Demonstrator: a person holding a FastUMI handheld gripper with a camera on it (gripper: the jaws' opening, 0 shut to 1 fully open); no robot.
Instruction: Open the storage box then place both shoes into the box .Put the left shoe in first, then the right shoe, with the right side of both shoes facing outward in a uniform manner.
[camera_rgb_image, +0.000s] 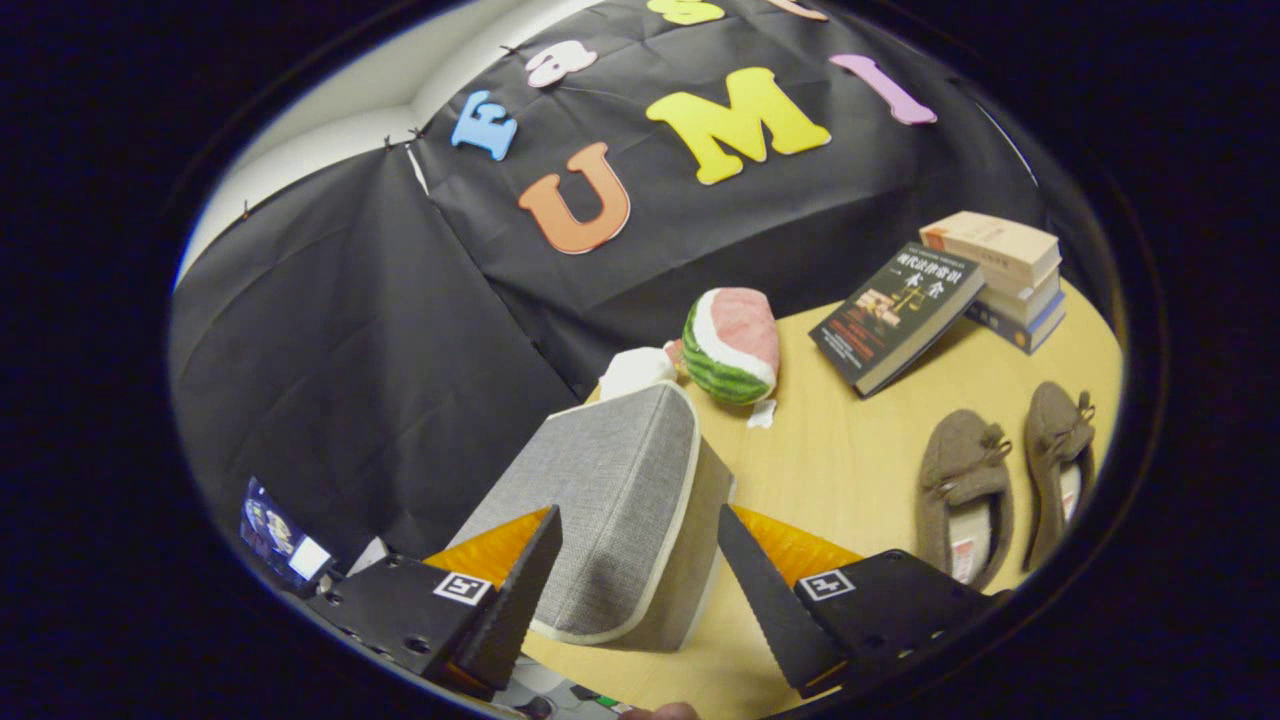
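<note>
OK, gripper (640, 580) spread wide, fingers straddling the grey storage box (615, 520) at the tabletop's (850, 470) left edge, not pressing it. Lid looks closed; I'd catch its near rim and lift straight, without dragging the box. Both shoes (1005, 490) lie side by side near the right edge, long axes parallel, toes toward the books (945, 295).

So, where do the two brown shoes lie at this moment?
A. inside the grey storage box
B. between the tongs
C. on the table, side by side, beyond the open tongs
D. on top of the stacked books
C: both brown shoes lie side by side on the table, near the books, while the tongs stand open around the closed grey storage box.
</note>
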